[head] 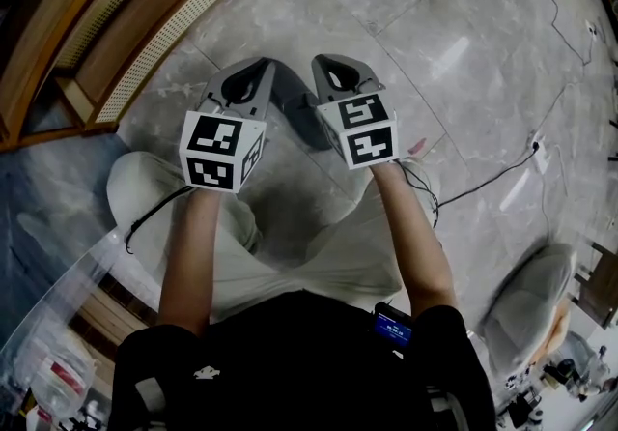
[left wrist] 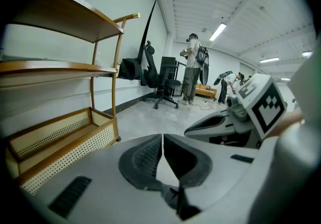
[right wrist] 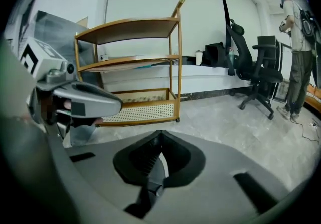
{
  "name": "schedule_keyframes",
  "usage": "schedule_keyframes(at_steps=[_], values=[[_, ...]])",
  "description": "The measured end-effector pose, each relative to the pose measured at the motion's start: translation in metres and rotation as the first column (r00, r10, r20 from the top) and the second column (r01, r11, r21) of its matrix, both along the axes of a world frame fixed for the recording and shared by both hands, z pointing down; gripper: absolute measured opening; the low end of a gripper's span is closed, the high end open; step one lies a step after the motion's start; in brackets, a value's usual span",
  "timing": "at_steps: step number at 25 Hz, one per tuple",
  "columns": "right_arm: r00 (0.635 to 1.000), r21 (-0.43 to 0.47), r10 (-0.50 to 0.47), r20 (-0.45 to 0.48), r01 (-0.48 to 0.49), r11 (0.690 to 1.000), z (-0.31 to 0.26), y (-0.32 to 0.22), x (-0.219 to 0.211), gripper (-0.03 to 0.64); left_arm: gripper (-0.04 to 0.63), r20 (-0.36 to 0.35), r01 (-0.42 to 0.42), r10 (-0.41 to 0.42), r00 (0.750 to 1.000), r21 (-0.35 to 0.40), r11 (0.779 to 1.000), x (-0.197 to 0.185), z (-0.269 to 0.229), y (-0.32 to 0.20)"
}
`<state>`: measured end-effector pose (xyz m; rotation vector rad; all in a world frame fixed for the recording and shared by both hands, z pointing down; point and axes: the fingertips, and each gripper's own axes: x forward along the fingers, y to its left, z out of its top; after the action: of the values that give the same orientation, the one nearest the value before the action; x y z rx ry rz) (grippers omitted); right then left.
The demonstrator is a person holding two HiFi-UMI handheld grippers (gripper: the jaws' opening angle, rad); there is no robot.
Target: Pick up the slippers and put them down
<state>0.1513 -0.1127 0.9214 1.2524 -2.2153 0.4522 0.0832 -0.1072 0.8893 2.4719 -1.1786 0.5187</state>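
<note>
Slippers: none in sight in any view, so I can't say where they lie. My left gripper (left wrist: 162, 136) is pinched closed on nothing, and my right gripper (right wrist: 160, 132) matches it, jaws together and empty. I'm holding the pair side by side, out over the pale grey marbled stone floor (head: 454, 33), probably a pause with nothing to carry. Off to my left stands the light wooden shelf rack with a woven cane base (right wrist: 140, 107).
</note>
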Motion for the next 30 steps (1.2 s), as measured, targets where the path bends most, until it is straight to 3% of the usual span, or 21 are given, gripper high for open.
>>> schedule_keyframes(at_steps=[11, 20, 25, 30], values=[[0.998, 0.031, 0.031, 0.053, -0.032, 0.999, -0.021, -0.005, 0.004, 0.000, 0.011, -0.012, -0.070, 0.070, 0.997, -0.008, 0.997, 0.012, 0.000, -0.004], [0.998, 0.007, 0.053, 0.035, -0.054, 0.999, -0.045, -0.013, 0.004, -0.002, 0.011, -0.045, -0.084, 0.081, 0.996, -0.049, 0.995, 0.010, -0.010, -0.013], [0.998, -0.035, 0.052, 0.030, -0.051, 0.998, -0.072, -0.009, 0.003, -0.002, 0.011, -0.034, -0.067, 0.065, 0.997, -0.076, 0.995, 0.005, -0.036, -0.008], [0.998, -0.058, 0.056, 0.037, -0.053, 0.997, -0.126, -0.004, 0.006, -0.002, 0.011, -0.025, -0.077, 0.075, 0.997, -0.101, 0.992, 0.003, -0.093, -0.005]])
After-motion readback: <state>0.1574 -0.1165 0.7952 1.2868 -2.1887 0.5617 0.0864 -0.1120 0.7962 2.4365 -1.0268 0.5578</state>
